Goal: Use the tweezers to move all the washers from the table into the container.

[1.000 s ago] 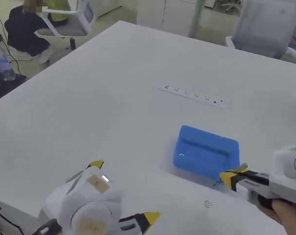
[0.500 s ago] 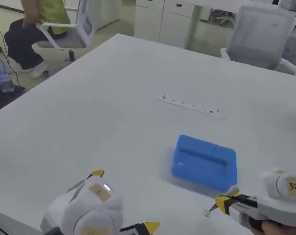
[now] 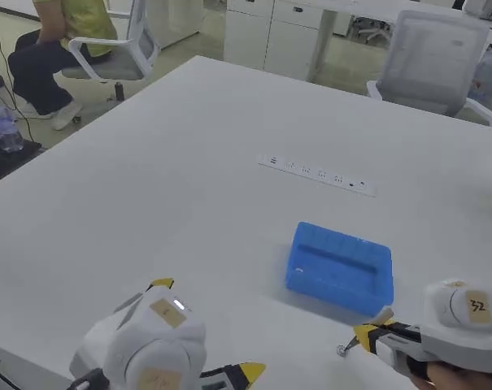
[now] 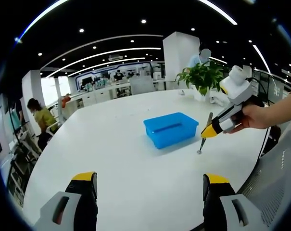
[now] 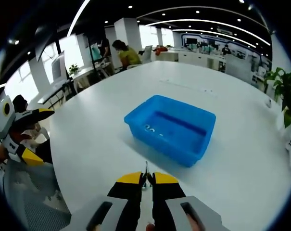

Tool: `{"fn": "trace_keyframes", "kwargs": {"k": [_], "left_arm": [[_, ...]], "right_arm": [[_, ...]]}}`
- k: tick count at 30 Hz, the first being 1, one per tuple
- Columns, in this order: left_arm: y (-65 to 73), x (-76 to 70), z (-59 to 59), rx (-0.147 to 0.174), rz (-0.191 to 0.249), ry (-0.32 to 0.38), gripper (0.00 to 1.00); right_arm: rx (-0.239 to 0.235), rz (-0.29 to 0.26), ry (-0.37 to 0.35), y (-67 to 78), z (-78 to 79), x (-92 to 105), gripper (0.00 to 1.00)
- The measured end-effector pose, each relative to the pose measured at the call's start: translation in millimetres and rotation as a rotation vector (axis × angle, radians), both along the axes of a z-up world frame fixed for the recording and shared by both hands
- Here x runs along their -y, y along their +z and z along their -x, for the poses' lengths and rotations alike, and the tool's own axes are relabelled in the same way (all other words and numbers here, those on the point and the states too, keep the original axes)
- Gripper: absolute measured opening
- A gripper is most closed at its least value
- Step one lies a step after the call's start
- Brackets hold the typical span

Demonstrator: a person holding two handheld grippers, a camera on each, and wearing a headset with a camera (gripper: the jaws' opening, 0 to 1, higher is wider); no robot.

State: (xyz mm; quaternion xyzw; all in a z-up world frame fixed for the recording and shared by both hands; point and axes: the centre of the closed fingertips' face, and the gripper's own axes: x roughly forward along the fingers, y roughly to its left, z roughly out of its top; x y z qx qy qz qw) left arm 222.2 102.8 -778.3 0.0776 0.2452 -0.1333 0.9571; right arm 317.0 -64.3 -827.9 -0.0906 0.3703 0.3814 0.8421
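- Broad white table, bare across most of its top.
- Blue container, standing open and upright on the near right part of the table, just beyond the right gripper.
- Left gripper, hanging low over the near edge, well apart from the container. Jaws spread wide with nothing between them, idle by the look of it.
- Right gripper, angled down toward the tabletop just in front of the container. Jaws squeezed almost together on the tweezers, plainest in the right gripper view.
- Tweezers, slim and metallic, pinched in the right gripper, tip down at the table surface near the container's front wall.
- At least two washers, lying as small rings on the container floor toward one end wall. Part of the job judged done on that evidence.
- Loose washer, or what looks most like one: a tiny round speck on the table right at the tweezer tip. Too small to tell whether pinched or merely touched.
- No further washers made out on the table, though anything that small farther off could be missed. Judged near the end, with this pick, a lift over the rim and a release into the container left to do.
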Motion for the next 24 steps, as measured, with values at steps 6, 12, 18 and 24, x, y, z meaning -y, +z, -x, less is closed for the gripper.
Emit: {"fn": "trace_keyframes", "kwargs": {"k": [6, 12, 18, 24], "left_arm": [[-0.4, -0.5, -0.2, 0.001, -0.001, 0.002, 0.93], [-0.2, -0.9, -0.2, 0.001, -0.002, 0.003, 0.93], [0.1, 0.6, 0.1, 0.002, 0.002, -0.005, 0.93], [-1.5, 3.1, 0.9, -0.004, -0.004, -0.018, 0.93]], "right_arm": [[0.005, 0.009, 0.008, -0.5, 1.3, -3.4, 0.04], [0.030, 0.032, 0.029, -2.7, 7.7, -6.1, 0.03], [0.032, 0.057, 0.037, -2.7, 6.4, -4.2, 0.02], [0.023, 0.079, 0.059, -0.9, 8.8, -5.6, 0.02]]}}
